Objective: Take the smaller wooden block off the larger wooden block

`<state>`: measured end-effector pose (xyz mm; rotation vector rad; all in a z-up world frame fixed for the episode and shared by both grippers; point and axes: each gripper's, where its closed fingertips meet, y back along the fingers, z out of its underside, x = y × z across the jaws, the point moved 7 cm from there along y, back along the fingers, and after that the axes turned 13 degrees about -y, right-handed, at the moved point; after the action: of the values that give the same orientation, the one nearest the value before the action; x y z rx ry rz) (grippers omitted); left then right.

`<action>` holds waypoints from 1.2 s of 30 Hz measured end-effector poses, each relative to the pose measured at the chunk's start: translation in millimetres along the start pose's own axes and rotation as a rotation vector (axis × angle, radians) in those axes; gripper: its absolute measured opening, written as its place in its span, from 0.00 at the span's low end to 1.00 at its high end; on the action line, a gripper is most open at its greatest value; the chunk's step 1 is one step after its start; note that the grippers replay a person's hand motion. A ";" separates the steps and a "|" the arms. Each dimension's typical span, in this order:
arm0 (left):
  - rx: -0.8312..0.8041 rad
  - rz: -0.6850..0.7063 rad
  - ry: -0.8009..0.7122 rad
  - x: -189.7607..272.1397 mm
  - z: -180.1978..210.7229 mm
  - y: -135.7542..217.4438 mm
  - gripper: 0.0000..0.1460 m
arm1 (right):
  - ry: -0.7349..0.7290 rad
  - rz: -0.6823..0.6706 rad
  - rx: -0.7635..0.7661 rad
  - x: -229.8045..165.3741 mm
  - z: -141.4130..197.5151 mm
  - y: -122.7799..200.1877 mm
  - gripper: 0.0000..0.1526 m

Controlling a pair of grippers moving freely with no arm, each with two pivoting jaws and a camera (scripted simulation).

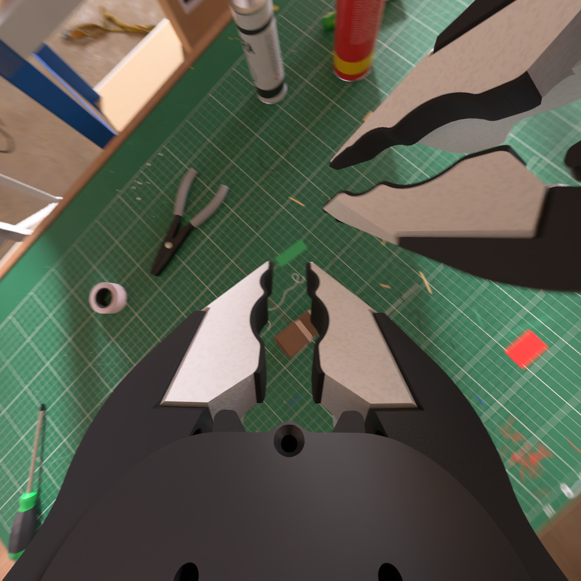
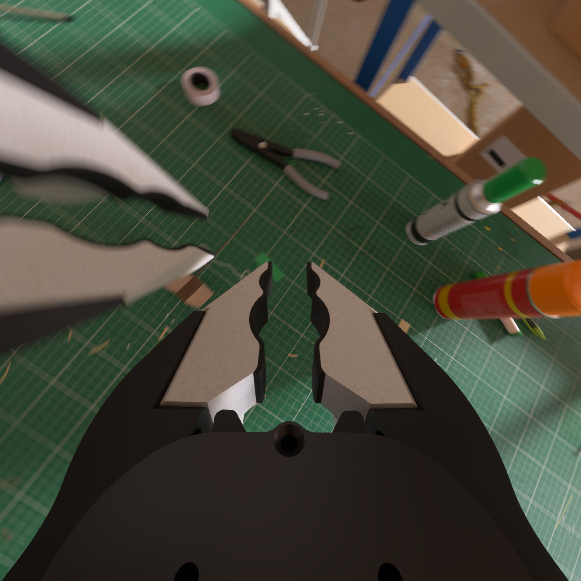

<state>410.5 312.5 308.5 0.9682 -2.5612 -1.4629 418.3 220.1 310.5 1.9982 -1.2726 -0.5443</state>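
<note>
A small stack of wooden blocks (image 1: 292, 341) lies on the green cutting mat (image 1: 188, 345): a brown block over a paler tan one. In the left wrist view it shows between my left gripper's fingers, partly hidden by the right-hand finger. My left gripper (image 1: 289, 265) is open and empty, hovering above the stack. In the right wrist view the stack (image 2: 188, 290) peeks out under the left gripper (image 2: 209, 235), just left of my right gripper (image 2: 289, 265), which is open and empty. The right gripper also shows at the upper right of the left wrist view (image 1: 330, 185).
Pliers (image 1: 185, 220) and a roll of white tape (image 1: 107, 297) lie left of the stack. A white tube (image 1: 261, 50) and a red can (image 1: 353, 41) stand farther off. A screwdriver (image 1: 25, 490) lies near left. The mat's wooden edge and shelves (image 1: 78, 94) lie beyond.
</note>
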 end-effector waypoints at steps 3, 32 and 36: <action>-0.007 0.102 -0.016 -0.7 10.9 27.4 0.33 | 0.088 -0.117 -0.034 -0.6 20.3 17.7 0.35; -0.152 0.592 -0.407 159.1 -100.0 -23.0 0.63 | -0.343 0.182 -0.289 149.3 177.7 134.6 0.55; -0.215 0.844 -0.577 197.8 -62.1 -9.5 0.69 | -0.423 0.102 -0.587 100.6 253.9 181.4 0.43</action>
<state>276.2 156.2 283.4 -0.6053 -2.4877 -1.7835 182.0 -4.6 277.0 1.3619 -1.2553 -1.1816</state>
